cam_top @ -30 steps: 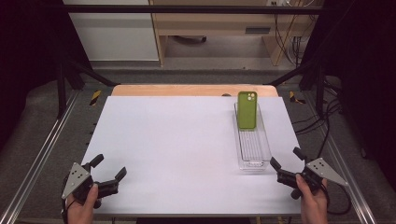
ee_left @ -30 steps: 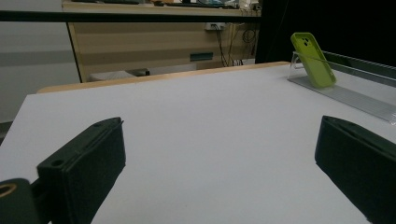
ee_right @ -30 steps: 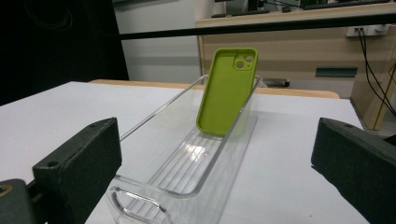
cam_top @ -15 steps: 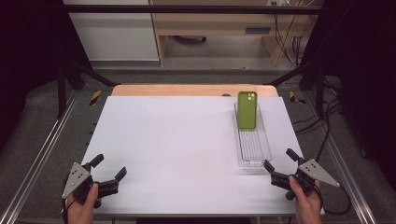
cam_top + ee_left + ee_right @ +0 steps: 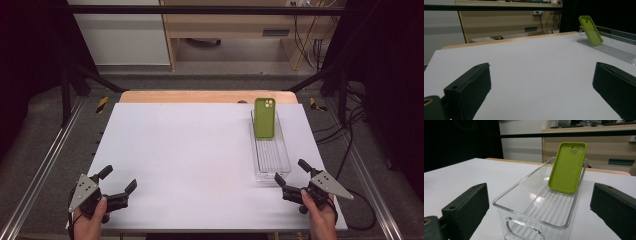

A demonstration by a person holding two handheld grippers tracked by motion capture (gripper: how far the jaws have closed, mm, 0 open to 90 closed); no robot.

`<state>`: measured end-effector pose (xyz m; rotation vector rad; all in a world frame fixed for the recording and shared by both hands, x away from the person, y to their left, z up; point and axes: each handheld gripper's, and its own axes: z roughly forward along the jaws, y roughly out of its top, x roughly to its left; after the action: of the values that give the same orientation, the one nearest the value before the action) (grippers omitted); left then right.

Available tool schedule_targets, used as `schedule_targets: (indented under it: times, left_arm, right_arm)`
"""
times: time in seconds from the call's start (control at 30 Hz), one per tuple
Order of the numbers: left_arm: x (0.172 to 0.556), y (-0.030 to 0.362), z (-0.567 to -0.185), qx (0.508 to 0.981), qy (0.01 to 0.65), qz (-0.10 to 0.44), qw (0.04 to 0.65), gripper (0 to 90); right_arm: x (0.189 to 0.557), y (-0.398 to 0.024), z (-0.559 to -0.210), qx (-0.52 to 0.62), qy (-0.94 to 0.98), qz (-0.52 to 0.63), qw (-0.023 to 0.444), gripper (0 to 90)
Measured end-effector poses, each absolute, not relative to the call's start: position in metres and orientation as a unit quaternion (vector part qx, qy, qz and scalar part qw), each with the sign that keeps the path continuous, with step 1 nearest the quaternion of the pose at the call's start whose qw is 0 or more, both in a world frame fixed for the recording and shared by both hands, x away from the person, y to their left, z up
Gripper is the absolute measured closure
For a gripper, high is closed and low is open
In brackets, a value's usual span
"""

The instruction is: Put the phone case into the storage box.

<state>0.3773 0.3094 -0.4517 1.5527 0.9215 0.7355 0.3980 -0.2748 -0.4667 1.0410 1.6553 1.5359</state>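
Right gripper view, right hand-held gripper (image 5: 540, 207) apart (empty), clear bin (image 5: 537, 202) between, green case (image 5: 567, 167) beyond.

Ahead of my left gripper (image 5: 111, 183) the white table (image 5: 190, 150) lies open. Ahead of my right gripper (image 5: 292, 175), the clear bin (image 5: 272, 160)'s near wall blocks a low pass. Inside, the green phone case (image 5: 264, 117) leans at the far end; the near part is free from above.

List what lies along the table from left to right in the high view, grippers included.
left gripper → bare white table → green phone case leaning in the clear bin → right gripper, just right of the bin's near end.
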Motion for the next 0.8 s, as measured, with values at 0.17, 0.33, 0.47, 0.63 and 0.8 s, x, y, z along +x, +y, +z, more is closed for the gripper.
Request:
schedule_targets:
  times: [0.17,0.33,0.47,0.63,0.8]
  left_arm:
    - [0.378,0.308,-0.452,0.662,0.389,0.312,0.56,1.2]
    - [0.377,0.307,-0.452,0.662,0.386,0.313,0.561,1.2]
    - [0.377,0.307,-0.452,0.662,0.386,0.314,0.561,1.2]
    - [0.377,0.306,-0.451,0.663,0.382,0.317,0.56,1.2]
    - [0.376,0.304,-0.452,0.663,0.381,0.319,0.56,1.2]
  right_arm:
    - [0.4,-0.269,-0.467,0.391,0.635,0.582,0.324,2.7]
    - [0.404,-0.263,-0.465,0.385,0.642,0.579,0.323,2.9]
    - [0.409,-0.258,-0.464,0.38,0.646,0.578,0.324,2.9]
    - [0.413,-0.255,-0.466,0.378,0.651,0.573,0.324,3.1]
    - [0.415,-0.257,-0.466,0.378,0.655,0.566,0.327,3.1]
